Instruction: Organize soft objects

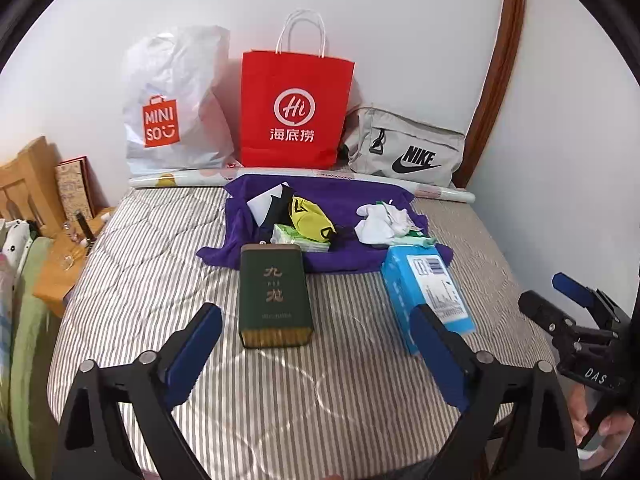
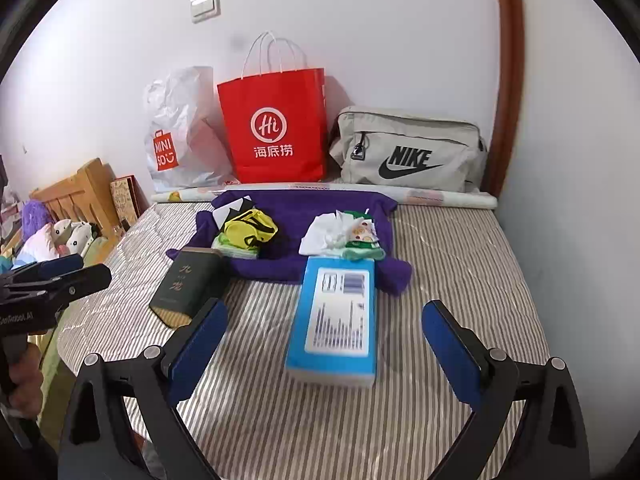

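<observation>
Left wrist view: a striped bed [image 1: 160, 280] carries a purple towel [image 1: 340, 200] spread crosswise near the far wall, soft pieces piled on it. Yellow cloth [image 1: 310, 216] lies ahead of the left gripper [image 1: 316, 348], beyond a green tin [image 1: 275, 292]; white socks [image 1: 380, 222] lie ahead of the right gripper [image 2: 326, 344], beyond a blue box [image 2: 336, 312]. Both grippers hang back with jaws wide apart, nothing between them. Each hand looks nearer its own pile.

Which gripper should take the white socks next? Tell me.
Right, probably. The white socks lie on the purple cloth just beyond the blue box, nearly straight ahead of the open right gripper. The left gripper faces the green tin.
</observation>
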The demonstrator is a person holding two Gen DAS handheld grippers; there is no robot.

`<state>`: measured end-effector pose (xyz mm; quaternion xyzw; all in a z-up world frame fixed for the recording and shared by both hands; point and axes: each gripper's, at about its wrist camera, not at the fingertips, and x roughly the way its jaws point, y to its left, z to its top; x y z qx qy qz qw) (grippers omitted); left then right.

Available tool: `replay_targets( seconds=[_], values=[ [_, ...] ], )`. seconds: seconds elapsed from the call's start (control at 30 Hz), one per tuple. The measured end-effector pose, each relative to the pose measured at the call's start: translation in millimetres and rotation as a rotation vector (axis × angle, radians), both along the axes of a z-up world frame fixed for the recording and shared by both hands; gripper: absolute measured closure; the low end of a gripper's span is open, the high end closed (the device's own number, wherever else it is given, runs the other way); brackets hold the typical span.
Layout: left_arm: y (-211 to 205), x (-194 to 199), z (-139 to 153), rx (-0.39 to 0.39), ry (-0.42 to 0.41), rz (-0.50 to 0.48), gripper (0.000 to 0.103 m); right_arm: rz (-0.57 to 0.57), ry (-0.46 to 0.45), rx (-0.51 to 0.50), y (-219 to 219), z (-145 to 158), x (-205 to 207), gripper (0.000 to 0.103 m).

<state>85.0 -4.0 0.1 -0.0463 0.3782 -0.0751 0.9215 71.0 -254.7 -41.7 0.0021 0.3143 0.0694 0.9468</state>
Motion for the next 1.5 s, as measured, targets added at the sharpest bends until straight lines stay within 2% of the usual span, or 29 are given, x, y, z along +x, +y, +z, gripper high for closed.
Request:
replay_targets(
  seconds=[0.2, 0.37, 0.5, 1.5],
  values=[
    [-8.8, -41.8, 5.7, 0.051, -0.040, 0.023, 0.005, -0.019, -0.017, 0.005, -1.2, 2.8, -40.2, 0.002],
    [-5.0, -60.3, 9.1, 0.009, -0.044, 0.038, 0.005, -0.021, -0.008, 0.010, -1.6, 0.9, -57.4, 0.002],
    [-8.6, -69.7, 10.3, 0.022, -0.053, 0.043, 0.005, -0.022, -0.004, 0.020, -4.8, -1.1, -65.4, 0.002],
    [-19.7, -82.9, 8.9, 0.034, -0.051, 0.034, 0.005, -0.013, -0.046, 0.015, -4.7, 9.0, -95.0, 0.002]
  ],
)
